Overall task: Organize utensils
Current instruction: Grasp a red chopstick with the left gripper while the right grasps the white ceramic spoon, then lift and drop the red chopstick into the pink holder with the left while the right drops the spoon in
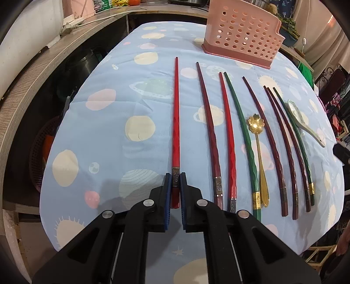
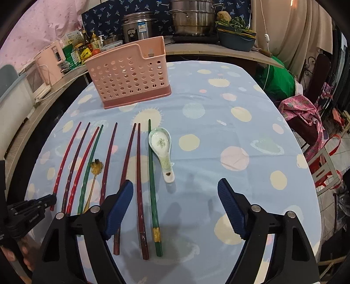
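Several chopsticks lie in a row on the blue tablecloth [image 1: 98, 135]. My left gripper [image 1: 175, 181] is shut on the thick end of the leftmost bright red chopstick [image 1: 175, 122], which lies flat on the cloth. The left gripper also shows in the right wrist view [image 2: 49, 200] at the end of that chopstick [image 2: 65, 159]. To the right lie dark red, red and green chopsticks, a gold flower spoon [image 1: 257, 135] and a white ceramic spoon [image 2: 160, 146]. My right gripper [image 2: 175, 196] is open and empty above the cloth, right of a green chopstick [image 2: 152, 174]. A pink perforated utensil holder [image 2: 129, 74] stands upright behind.
A wooden counter [image 1: 32, 72] with appliances and bottles runs along the left and back. Steel pots [image 2: 192, 17] stand at the back. A green bag [image 2: 277, 80] and a pink cloth [image 2: 301, 113] lie off the table's right edge. A red basket [image 1: 41, 148] sits below the left edge.
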